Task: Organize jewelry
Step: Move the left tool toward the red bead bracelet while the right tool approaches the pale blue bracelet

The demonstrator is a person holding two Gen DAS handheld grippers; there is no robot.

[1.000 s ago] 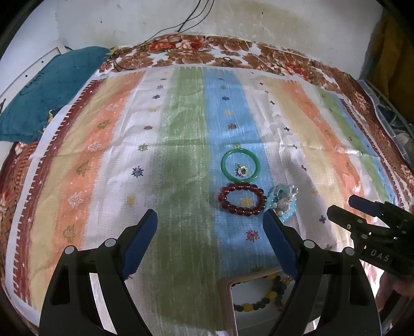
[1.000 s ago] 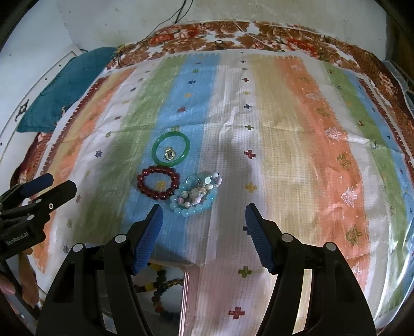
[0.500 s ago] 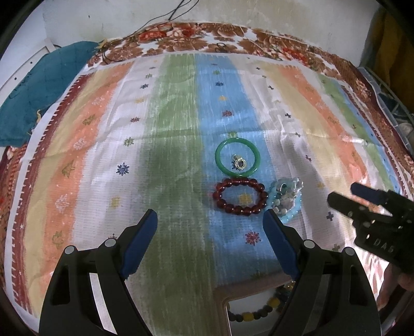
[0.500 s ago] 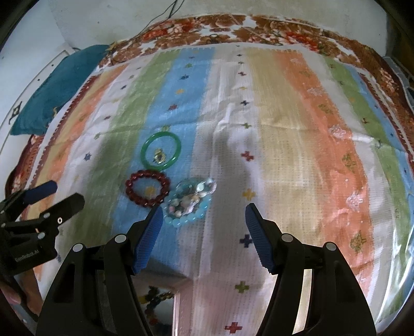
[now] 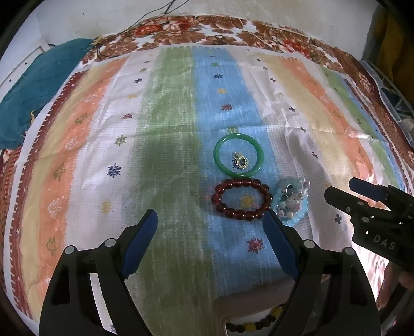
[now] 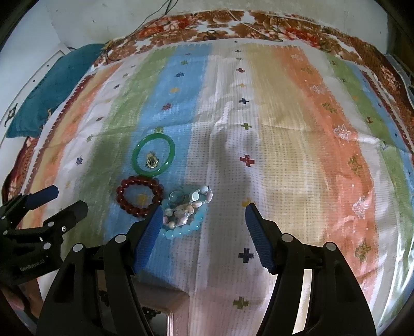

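A green bangle [image 5: 238, 155] [image 6: 153, 155] lies on the striped cloth with small gold rings [image 5: 241, 162] [image 6: 152, 160] inside it. A dark red bead bracelet [image 5: 242, 199] [image 6: 139, 197] lies just in front of it. To its right is a pile of light blue and pearl bracelets [image 5: 292, 200] [image 6: 185, 210]. A pink box [image 5: 254, 297] [image 6: 165, 299] at the near edge holds a multicoloured bead bracelet [image 5: 254, 321]. My left gripper [image 5: 210, 243] [image 6: 55, 204] is open and empty, near the red bracelet. My right gripper [image 6: 200, 232] [image 5: 344, 191] is open and empty, beside the blue pile.
A striped cloth [image 5: 168, 129] [image 6: 284, 129] covers a floral bedspread [image 5: 233, 28]. A teal cushion [image 5: 31, 95] [image 6: 49, 95] lies at the far left. Black cables [image 5: 152, 15] run up the wall behind.
Both grippers have moved forward over the cloth toward the jewelry, which now sits closer to the fingertips. The box shows less. Both stay open.
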